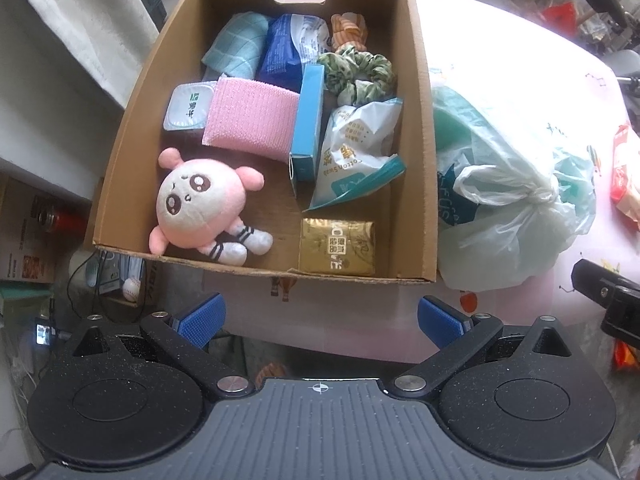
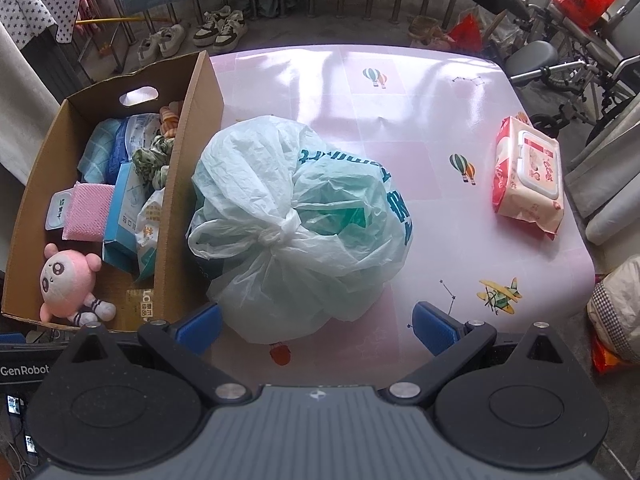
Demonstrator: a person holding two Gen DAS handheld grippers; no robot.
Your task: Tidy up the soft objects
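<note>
While both grippers, left (image 1: pixel 320 322) and right (image 2: pixel 316 326), hover with fingers spread and empty, the tied plastic bag (image 2: pixel 296 224) looks light, slippery and crumply; its knot (image 2: pixel 276 236) seems the surest hold.

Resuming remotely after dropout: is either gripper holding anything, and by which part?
Nothing is held. The left gripper and right gripper are both open and empty.

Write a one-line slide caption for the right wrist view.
Open right gripper faces a knotted plastic bag on the pink table, cardboard box alongside, wet wipes pack apart.
</note>
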